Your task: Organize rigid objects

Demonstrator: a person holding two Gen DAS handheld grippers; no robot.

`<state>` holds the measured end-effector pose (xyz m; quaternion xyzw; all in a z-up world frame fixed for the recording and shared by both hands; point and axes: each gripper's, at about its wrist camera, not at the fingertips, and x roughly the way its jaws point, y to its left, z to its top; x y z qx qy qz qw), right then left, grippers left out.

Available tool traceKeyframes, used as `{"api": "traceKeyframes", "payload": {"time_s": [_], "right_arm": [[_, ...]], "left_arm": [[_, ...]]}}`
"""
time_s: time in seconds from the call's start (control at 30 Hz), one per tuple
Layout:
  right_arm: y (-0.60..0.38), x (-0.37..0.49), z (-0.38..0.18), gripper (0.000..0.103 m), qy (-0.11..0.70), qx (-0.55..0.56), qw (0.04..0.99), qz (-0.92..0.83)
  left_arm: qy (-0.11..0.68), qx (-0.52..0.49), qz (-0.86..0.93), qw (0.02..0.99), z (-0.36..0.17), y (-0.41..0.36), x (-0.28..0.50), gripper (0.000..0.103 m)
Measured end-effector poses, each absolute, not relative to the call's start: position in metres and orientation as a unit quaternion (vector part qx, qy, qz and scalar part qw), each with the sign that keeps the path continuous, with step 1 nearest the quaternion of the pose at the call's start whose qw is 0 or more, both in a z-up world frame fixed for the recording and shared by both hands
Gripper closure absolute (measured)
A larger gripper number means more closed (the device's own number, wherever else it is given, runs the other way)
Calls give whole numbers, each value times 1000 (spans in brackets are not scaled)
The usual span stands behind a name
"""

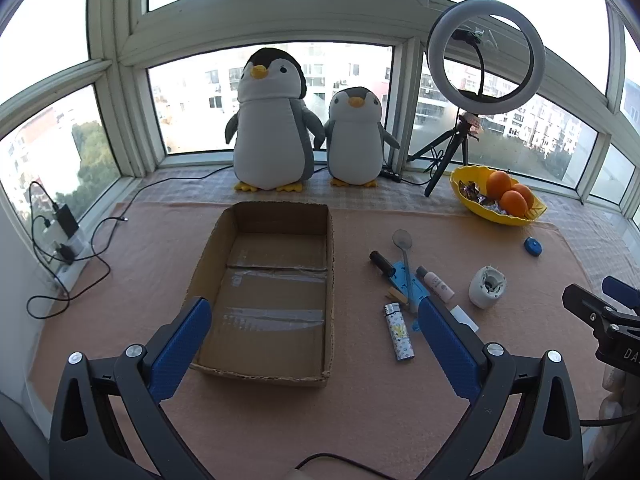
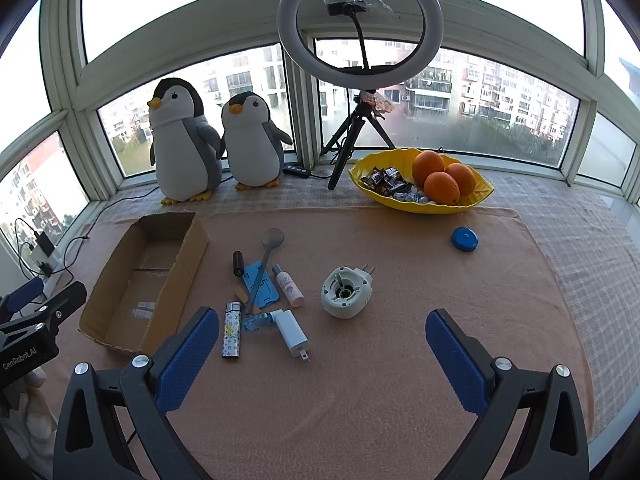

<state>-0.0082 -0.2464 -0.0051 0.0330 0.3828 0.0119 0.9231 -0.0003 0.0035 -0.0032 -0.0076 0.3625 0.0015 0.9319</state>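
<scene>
Lying flat on the desk, the small hard patterned lighter looks light and slippery, so pinch its long sides; both tongs, left and right, gape wide and hold nothing

Box left of lighter; bowl behind.

Home bay window — plush penguins, fruit bowl.

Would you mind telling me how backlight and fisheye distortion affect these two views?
Left wrist: window panes blown out white, frames bow heavily, box stays sharp and evenly lit. Right wrist: same overexposed sky, ring light unlit, towel shows only soft shadows; corners vignette black in both.
</scene>
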Motion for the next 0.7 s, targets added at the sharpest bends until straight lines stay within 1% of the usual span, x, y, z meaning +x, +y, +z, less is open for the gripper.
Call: {"api": "traceKeyframes", "payload": {"time_s": [0.4,0.7], "right_arm": [[-246,-1,-9,1,391,30,920,13],[-260,6,-17,1,391,38,920,10]], "left_arm": [[369,-11,14,929,-9,15,8,1],[381,-25,79,921,-23,65,18,1]]}}
